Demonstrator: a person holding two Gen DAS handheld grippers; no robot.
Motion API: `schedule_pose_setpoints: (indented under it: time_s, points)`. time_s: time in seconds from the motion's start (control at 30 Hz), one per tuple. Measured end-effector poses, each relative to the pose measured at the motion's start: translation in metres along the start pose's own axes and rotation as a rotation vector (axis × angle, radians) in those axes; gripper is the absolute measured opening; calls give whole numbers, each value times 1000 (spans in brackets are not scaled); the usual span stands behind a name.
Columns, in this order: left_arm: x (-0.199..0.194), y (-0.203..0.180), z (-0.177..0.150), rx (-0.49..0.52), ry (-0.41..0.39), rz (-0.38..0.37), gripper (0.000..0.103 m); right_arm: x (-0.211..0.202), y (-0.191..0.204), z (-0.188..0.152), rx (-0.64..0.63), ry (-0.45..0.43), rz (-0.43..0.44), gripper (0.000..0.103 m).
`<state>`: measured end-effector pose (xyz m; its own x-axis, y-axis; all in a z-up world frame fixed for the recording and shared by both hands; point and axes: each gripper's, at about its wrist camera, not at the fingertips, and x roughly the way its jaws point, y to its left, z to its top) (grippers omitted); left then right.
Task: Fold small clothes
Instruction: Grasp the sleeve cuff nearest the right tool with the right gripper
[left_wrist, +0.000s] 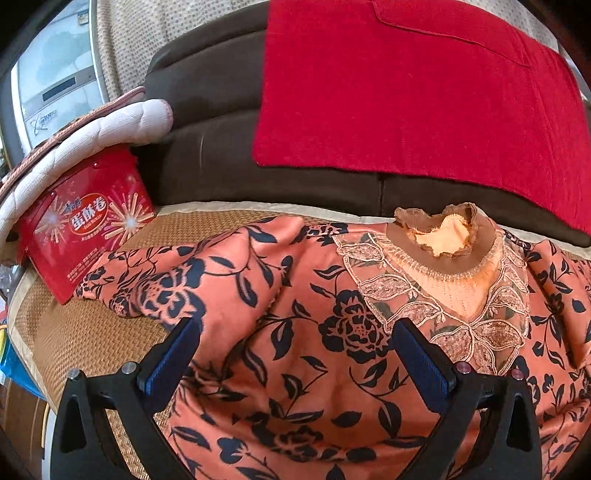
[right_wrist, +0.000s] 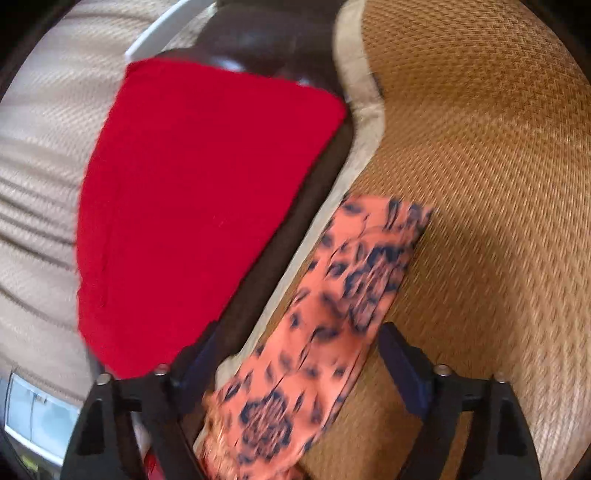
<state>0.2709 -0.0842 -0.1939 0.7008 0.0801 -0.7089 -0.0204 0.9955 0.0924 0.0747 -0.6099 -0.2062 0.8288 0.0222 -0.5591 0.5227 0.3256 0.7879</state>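
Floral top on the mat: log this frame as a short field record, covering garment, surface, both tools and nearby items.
garment: orange floral top, spread on the mat, collar toward the sofa, not yet folded
sleeve: one sleeve lies stretched out flat
surface: woven mat
left tool: open, over the top's chest
right tool: open, sleeve between its fingers, not pinched
nearby: red cloth on dark sofa; red tin at the mat's edge
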Motion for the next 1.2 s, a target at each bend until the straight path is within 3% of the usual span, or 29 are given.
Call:
schedule_pose_setpoints:
  time_s: [0.17,0.27,0.43,0.47,0.5,0.53,0.67,0.87,1.2]
  points:
    - [3,-13,1,31,-20,-5,103,13,-7,25,-12,-60,-154,78]
    - [5,-19,-1,55,-16,0,103,23,2,39,-103,-110,-281,74]
    - [7,-28,-4,86,-13,0,103,53,10,40,-227,-127,-374,71]
    - [7,-29,-4,89,-14,1,103,60,15,42,-258,-132,-393,56]
    - [7,-30,-5,94,-15,3,103,65,16,43,-271,-130,-399,26]
    - [7,-29,-5,100,-14,5,103,70,15,45,-272,-120,-401,23]
    - [11,-26,-6,100,-3,10,103,74,9,47,-267,-132,-363,20]
    - [7,-15,-1,55,-3,-5,103,49,24,35,-212,-122,-151,19]
    - [-1,0,1,37,-14,-12,103,19,79,-9,-318,-65,-36,17]
